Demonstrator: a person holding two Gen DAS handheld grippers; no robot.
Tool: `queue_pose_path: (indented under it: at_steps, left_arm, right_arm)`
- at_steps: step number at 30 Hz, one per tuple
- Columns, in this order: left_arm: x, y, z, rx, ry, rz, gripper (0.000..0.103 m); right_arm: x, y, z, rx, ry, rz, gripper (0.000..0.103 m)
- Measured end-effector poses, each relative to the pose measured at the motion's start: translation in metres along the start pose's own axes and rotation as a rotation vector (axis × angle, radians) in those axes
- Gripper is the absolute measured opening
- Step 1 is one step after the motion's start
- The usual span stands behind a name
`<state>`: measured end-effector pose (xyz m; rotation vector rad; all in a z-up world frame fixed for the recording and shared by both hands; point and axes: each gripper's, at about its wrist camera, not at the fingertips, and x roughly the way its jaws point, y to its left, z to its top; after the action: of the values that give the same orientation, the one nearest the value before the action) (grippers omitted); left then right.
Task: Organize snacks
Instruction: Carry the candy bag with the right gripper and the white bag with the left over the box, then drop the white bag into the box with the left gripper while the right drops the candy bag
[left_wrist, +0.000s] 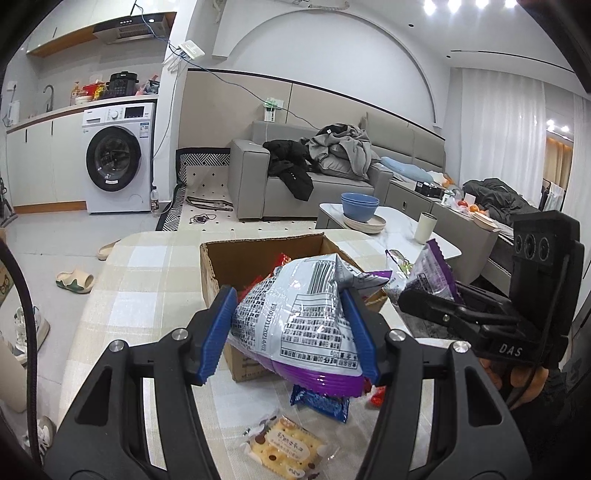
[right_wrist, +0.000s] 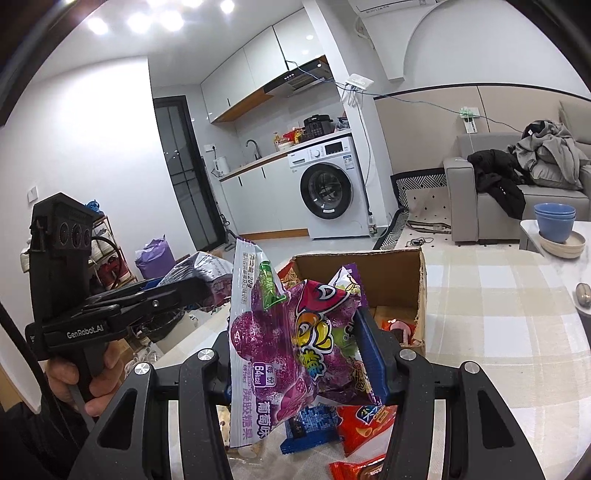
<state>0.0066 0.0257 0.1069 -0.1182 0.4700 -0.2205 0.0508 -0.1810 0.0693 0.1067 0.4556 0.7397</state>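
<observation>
We find the left claw (left_wrist: 291, 332) clenched on a grey-and-purple snack bag (left_wrist: 295, 321), blue pads (left_wrist: 218, 332) pressing both flanks, the bag held clear of the worktop (left_wrist: 140, 280) just in front of the open cardboard box (left_wrist: 236, 258). The right claw (right_wrist: 303, 354) grasps a purple grape gummy packet (right_wrist: 295, 339), likewise lifted in front of the box, beside the left one. Inside the box we note red packets, partly hidden. On the checked worktop below lie a cracker packet (left_wrist: 282, 446), a blue wrapped snack (left_wrist: 321, 402) and an orange-red snack packet (right_wrist: 365, 424). A hand (right_wrist: 92, 380) holds the left claw's grip.
</observation>
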Motion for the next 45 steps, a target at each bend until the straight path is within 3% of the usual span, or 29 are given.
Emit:
queue_pose_path:
  at_steps: [18,31,34,35,40,42,45]
  left_arm:
    - [0.102,0.023,0.032,-0.053,0.057,0.017,0.056]
    - [0.176,0.030,0.045,0.012,0.091,0.113,0.056]
    - [0.185,0.030,0.047,0.025,0.099,0.127,0.057]
    - [0.186,0.030,0.048,0.024,0.100,0.129,0.057]
    - [0.186,0.028,0.047,0.038,0.108,0.137,0.080]
    - [0.185,0.026,0.044,0.049,0.112,0.130,0.080]
    - [0.178,0.025,0.039,0.054,0.120,0.128,0.082]
  right_arm:
    - [0.038,-0.017,0.011,0.028,0.053,-0.038,0.054]
    - [0.070,-0.032,0.024,0.051,0.076,-0.083,0.054]
    - [0.076,-0.033,0.026,0.046,0.091,-0.100,0.059]
    - [0.075,-0.033,0.026,0.043,0.089,-0.102,0.066]
    - [0.062,-0.034,0.027,0.040,0.062,-0.120,0.078]
    - [0.054,-0.034,0.026,0.032,0.055,-0.123,0.089]
    - [0.044,-0.032,0.024,0.017,0.054,-0.137,0.095]
